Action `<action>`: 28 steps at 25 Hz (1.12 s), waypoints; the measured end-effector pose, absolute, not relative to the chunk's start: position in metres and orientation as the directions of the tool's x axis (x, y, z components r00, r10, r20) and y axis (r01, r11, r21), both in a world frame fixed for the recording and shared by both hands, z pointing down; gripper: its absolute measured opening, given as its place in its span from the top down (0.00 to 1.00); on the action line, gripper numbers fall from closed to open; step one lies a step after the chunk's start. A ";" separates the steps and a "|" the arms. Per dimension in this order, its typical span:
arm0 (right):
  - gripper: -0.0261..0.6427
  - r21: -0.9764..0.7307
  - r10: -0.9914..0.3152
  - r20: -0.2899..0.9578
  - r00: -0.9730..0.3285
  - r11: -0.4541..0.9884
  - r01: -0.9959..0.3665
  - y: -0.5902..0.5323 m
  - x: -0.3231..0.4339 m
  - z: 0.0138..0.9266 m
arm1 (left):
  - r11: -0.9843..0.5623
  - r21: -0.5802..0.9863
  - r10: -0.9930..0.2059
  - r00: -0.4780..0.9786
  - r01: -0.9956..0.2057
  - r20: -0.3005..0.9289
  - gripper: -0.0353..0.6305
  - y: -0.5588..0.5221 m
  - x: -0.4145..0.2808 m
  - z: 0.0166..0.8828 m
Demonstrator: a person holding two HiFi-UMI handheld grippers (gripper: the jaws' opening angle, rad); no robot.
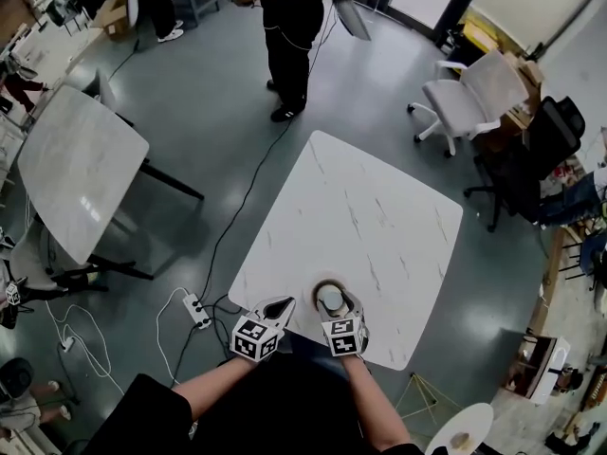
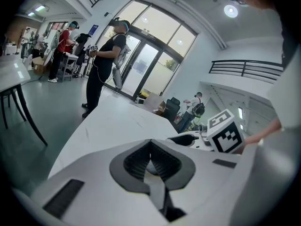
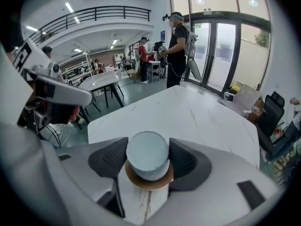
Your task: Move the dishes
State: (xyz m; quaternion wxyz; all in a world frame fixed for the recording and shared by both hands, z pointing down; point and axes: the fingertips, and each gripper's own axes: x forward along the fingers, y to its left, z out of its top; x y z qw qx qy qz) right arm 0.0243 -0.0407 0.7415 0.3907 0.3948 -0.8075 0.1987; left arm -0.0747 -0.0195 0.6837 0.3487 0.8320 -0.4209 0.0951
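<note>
as the right tool [image 3: 147, 150] clasps it, cup [image 3: 147, 160] tops saucer [image 3: 148, 184].

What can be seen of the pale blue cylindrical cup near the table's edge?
The pale blue cylindrical cup looks matte, like glazed ceramic. It is short and straight-sided, with no handle in view. It stands upright on a round brown wooden saucer, which lies on the white marble table near the person's edge. The right gripper straddles it, and its dark ribbed pads appear to press both sides. Whether its top is open cannot be told.
</note>
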 end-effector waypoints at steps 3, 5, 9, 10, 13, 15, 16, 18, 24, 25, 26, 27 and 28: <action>0.53 -0.026 -0.526 0.752 -0.397 0.578 -0.816 -0.040 0.022 0.719 | -0.414 0.505 -0.627 0.640 -0.757 0.445 0.92 -0.014 -0.084 0.678; 0.53 -0.037 -0.559 0.722 -0.407 0.557 -0.830 -0.040 0.023 0.707 | -0.421 0.529 -0.613 0.661 -0.737 0.433 0.92 -0.010 -0.086 0.676; 0.53 -0.104 -0.609 0.679 -0.410 0.473 -0.875 -0.035 0.033 0.688 | -0.446 0.570 -0.580 0.708 -0.690 0.403 0.92 -0.004 -0.081 0.675; 0.53 -0.112 -0.623 0.669 -0.405 0.454 -0.884 -0.034 0.035 0.682 | -0.462 0.569 -0.572 0.719 -0.681 0.396 0.92 -0.004 -0.079 0.674; 0.53 -0.119 -0.657 0.645 -0.391 0.419 -0.900 -0.031 0.036 0.666 | -0.511 0.546 -0.568 0.738 -0.664 0.366 0.92 -0.006 -0.077 0.667; 0.53 -0.128 -0.675 0.627 -0.388 0.402 -0.906 -0.027 0.037 0.655 | -0.519 0.554 -0.573 0.746 -0.650 0.339 0.92 -0.006 -0.074 0.664; 0.53 -0.132 -0.685 0.617 -0.387 0.395 -0.909 -0.026 0.038 0.650 | -0.522 0.563 -0.571 0.753 -0.641 0.327 0.92 -0.007 -0.072 0.662; 0.53 -0.130 -0.704 0.597 -0.384 0.387 -0.913 -0.023 0.039 0.639 | -0.539 0.572 -0.555 0.772 -0.618 0.311 0.92 -0.007 -0.066 0.661; 0.53 -0.176 -0.759 0.530 -0.378 0.337 -0.925 -0.008 0.037 0.615 | -0.608 0.628 -0.436 0.866 -0.485 0.246 0.79 0.002 -0.051 0.657; 0.53 -0.188 -0.767 0.519 -0.377 0.327 -0.926 -0.009 0.037 0.610 | -0.617 0.642 -0.410 0.883 -0.454 0.230 0.77 0.002 -0.048 0.655; 0.53 -0.200 -0.775 0.508 -0.376 0.319 -0.927 -0.010 0.037 0.604 | -0.621 0.659 -0.388 0.897 -0.425 0.213 0.75 0.001 -0.045 0.653; 0.53 -0.213 -0.783 0.494 -0.377 0.311 -0.926 -0.010 0.038 0.599 | -0.620 0.675 -0.368 0.908 -0.400 0.200 0.74 0.001 -0.042 0.653; 0.53 -0.228 -0.792 0.479 -0.378 0.304 -0.925 -0.011 0.040 0.595 | -0.618 0.689 -0.350 0.917 -0.379 0.191 0.72 0.000 -0.038 0.653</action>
